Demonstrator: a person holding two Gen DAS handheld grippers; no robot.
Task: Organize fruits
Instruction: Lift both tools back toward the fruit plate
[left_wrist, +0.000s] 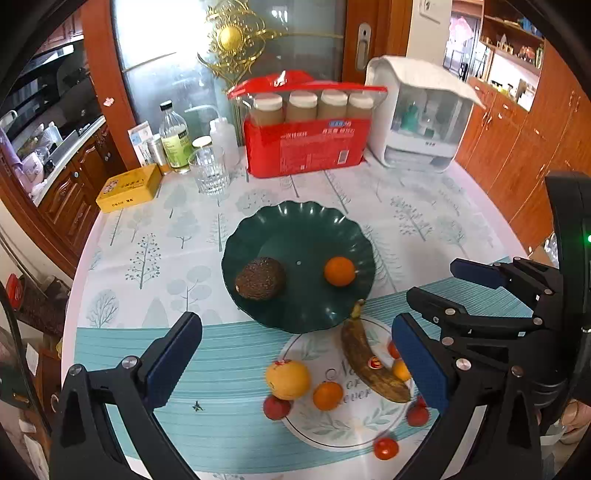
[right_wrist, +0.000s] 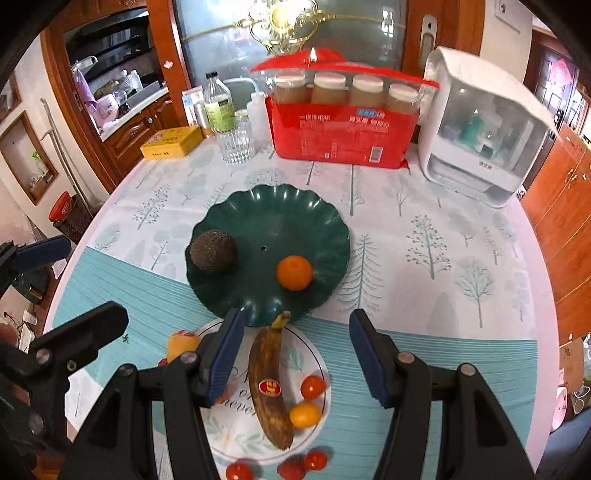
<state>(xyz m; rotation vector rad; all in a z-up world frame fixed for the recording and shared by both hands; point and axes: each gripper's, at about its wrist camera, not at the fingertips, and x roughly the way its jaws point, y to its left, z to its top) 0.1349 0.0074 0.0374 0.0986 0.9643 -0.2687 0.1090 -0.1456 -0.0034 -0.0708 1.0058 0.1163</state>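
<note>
While both grippers are hovering above the near edge of the tabletop (right_wrist: 424, 229), their blue-padded fingers are standing spread wide and gripping nothing. The left gripper (left_wrist: 295, 365) is hanging over the loose fruit, and the right gripper (right_wrist: 297, 354) is hanging just to its right, over the banana (right_wrist: 267, 384).

Nearest the edge, several small red tomatoes (right_wrist: 314, 459) are lying in a loose row. Just beyond them, the spotted brown banana is lying lengthwise on a round printed circle (right_wrist: 236, 432) in the tablecloth, its stem pointing at the green plate (right_wrist: 295, 206). A small orange fruit (right_wrist: 304, 414) and another tomato (right_wrist: 313, 386) are sitting just beside the banana's right side. Left of the banana, a larger yellow fruit (left_wrist: 287, 379) with a sticker is touching a red fruit (left_wrist: 276, 407), and a small orange citrus (left_wrist: 327, 396) is sitting beside them.

Toward the middle of the tabletop, the scalloped green plate is holding a dark rough avocado (right_wrist: 213, 251) on its left side and an orange (right_wrist: 294, 273) on its right, well apart.

Along the far edge, a yellow tin (right_wrist: 171, 147), a ribbed glass (right_wrist: 236, 146), bottles (right_wrist: 218, 103), a red package of jars (right_wrist: 341, 122) and a white lidded box (right_wrist: 480, 133) are standing in a row.
</note>
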